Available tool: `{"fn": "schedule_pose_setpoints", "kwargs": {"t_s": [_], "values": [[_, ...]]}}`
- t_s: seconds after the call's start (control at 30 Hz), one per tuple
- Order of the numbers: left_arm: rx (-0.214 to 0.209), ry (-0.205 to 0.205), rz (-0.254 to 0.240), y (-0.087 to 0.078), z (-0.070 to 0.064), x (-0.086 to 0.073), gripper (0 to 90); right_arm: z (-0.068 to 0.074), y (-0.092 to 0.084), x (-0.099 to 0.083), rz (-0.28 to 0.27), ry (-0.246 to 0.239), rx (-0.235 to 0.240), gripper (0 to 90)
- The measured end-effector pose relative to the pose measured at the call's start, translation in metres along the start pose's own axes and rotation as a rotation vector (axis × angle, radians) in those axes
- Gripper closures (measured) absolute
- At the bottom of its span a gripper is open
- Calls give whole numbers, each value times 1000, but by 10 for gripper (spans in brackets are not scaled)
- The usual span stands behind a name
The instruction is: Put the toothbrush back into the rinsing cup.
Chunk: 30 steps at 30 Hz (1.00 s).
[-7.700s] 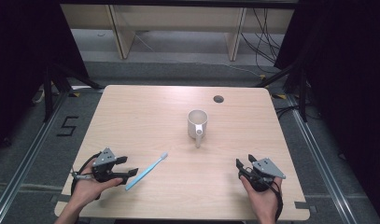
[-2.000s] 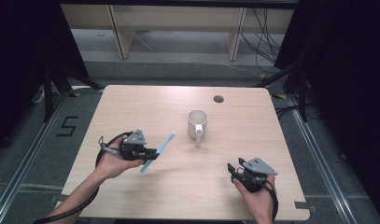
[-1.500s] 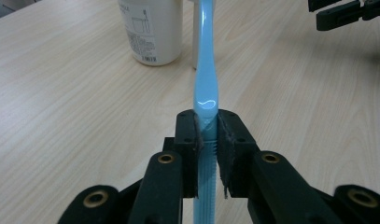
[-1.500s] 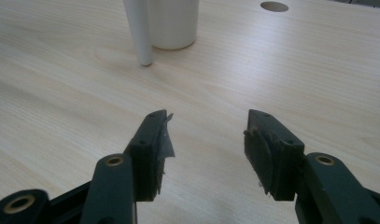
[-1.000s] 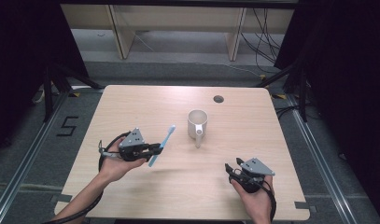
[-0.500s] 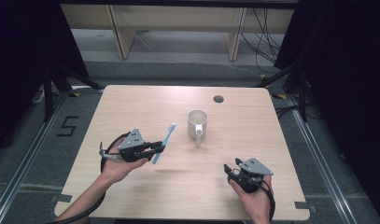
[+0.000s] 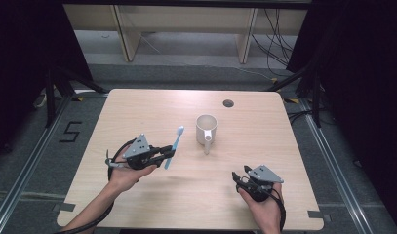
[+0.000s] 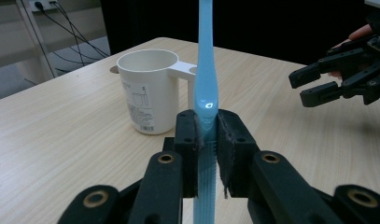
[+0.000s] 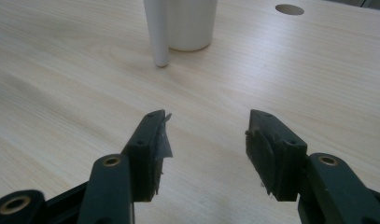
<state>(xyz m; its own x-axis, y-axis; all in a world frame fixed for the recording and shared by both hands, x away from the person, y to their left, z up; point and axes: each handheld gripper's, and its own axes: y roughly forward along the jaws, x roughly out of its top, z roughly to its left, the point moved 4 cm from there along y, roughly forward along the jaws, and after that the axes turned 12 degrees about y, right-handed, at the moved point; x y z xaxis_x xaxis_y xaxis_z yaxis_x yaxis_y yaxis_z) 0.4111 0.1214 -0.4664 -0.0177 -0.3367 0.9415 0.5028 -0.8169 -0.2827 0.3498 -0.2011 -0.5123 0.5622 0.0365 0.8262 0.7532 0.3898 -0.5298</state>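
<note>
A light blue toothbrush [image 7: 174, 145] is clamped by its handle in my left gripper [image 7: 168, 154], which is shut on it; in the left gripper view the toothbrush [image 8: 207, 84] stands upright between the pads. It is held above the table, left of a white mug [image 7: 206, 129] with a long handle toward me. The mug [image 8: 150, 89] is just beyond the held brush. My right gripper [image 7: 241, 176] rests low near the table's front right, open with nothing between its jaws [image 9: 207, 140]. The mug's handle [image 9: 158, 32] shows ahead of it.
The light wooden table [image 7: 137, 107] has a round cable hole [image 7: 228, 103] behind the mug. Dark floor, rails and shelving legs surround the table. In the left gripper view the other gripper [image 8: 339, 84] shows at the far right.
Over the last second the left gripper with the toothbrush edged slightly right toward the mug, and the brush tilted more upright. The right gripper stayed put.
</note>
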Motion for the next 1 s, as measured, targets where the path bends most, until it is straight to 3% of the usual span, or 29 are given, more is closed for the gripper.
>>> {"fn": "schedule_pose_setpoints", "kwargs": {"t_s": [0.03,0.07,0.1,0.13,0.17,0.2,0.3,0.33,0.4,0.5,0.73,0.8,0.9,0.93,1.0], "values": [[0,2,-3,0,0,0,783,-3,0,2,-19,-42,-3,481],[0,-1,-8,1,-1,0,783,-3,0,2,-19,-42,-3,481],[1,-3,-12,1,-1,-1,783,1,-1,0,-1,7,0,481],[3,-8,-17,2,-1,-1,783,2,-1,0,1,13,0,481],[-1,-14,-38,4,-2,-1,784,2,0,1,-7,-12,7,481],[6,-11,-26,3,-2,-1,784,1,1,2,-15,-32,16,480],[10,-7,-32,4,-3,-1,784,2,1,3,-17,-33,16,479],[11,-6,-35,5,-3,-1,784,5,1,2,-16,-14,15,479],[12,-4,-40,5,-3,-1,784,4,1,5,-32,-43,17,478],[12,1,-41,5,-3,0,784,6,1,4,-25,-23,31,477],[16,4,-45,8,-3,-2,784,6,0,8,-57,-45,34,476],[11,6,-65,10,-3,-1,784,11,0,7,-45,5,48,476],[17,14,-54,10,-3,-1,784,12,1,10,-56,-28,58,475],[15,14,-67,11,-3,0,784,15,0,9,-43,3,56,475],[20,19,-60,10,-3,1,784,14,1,12,-61,-24,64,473]]}}
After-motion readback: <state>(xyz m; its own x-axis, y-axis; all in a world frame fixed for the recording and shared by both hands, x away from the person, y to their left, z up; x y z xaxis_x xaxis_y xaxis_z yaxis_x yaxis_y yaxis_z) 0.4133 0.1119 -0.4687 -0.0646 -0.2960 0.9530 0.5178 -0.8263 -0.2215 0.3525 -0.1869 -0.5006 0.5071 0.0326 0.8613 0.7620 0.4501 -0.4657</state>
